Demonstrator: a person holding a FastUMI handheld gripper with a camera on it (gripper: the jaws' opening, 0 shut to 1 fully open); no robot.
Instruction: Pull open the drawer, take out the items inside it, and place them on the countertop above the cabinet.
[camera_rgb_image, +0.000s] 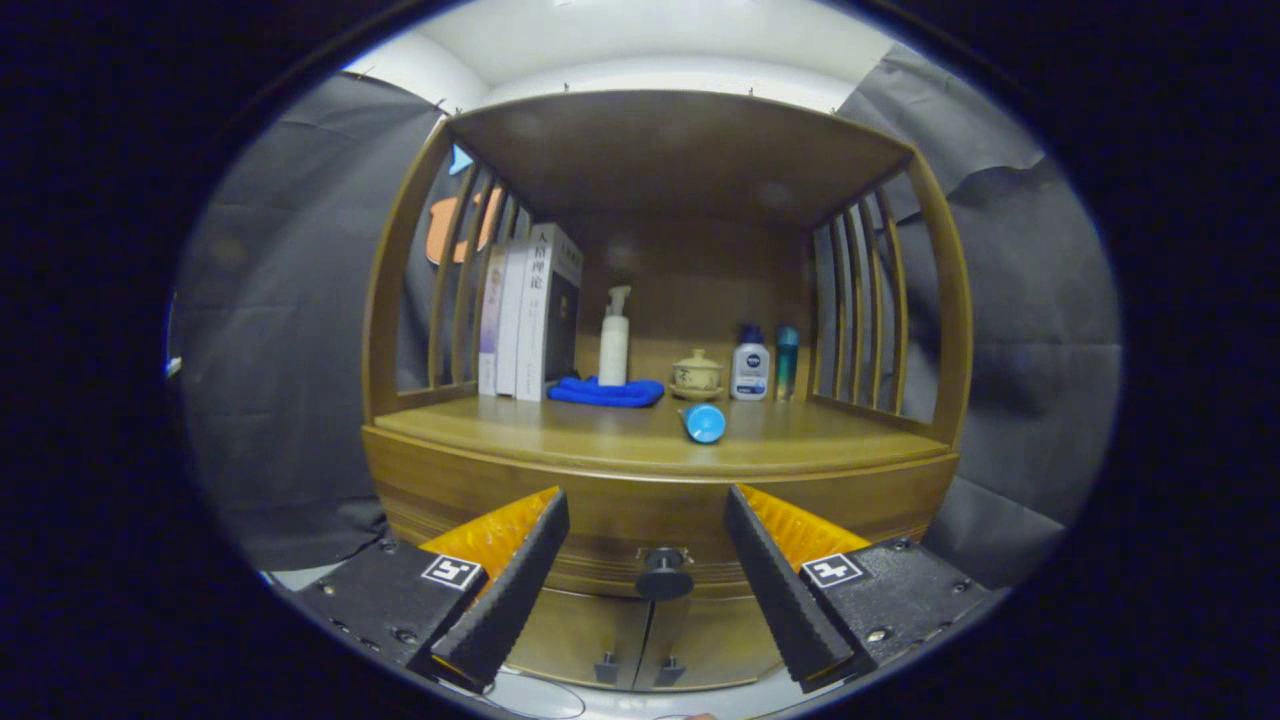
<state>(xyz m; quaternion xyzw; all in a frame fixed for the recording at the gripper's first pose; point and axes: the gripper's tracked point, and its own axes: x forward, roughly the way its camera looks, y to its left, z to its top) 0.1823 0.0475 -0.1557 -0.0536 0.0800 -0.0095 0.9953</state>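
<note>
A wooden cabinet stands ahead of me with a closed drawer (650, 535) under its countertop (600, 435). The drawer's dark round knob (663, 576) lies beyond my fingers, level with the gap between them. My gripper (647, 505) is open, nothing between its fingers, and it hangs short of the drawer front. On the countertop lie a blue cylinder on its side (704, 423) near the front edge and a folded blue cloth (606, 392) further back. The drawer's inside is hidden.
Against the shelf's back stand several books (528, 315), a white pump bottle (614, 338), a small lidded ceramic cup (697, 375), a white bottle (750, 365) and a teal bottle (787, 362). Slatted wooden sides (860, 310) flank the countertop. Two small door handles (636, 667) sit below the drawer.
</note>
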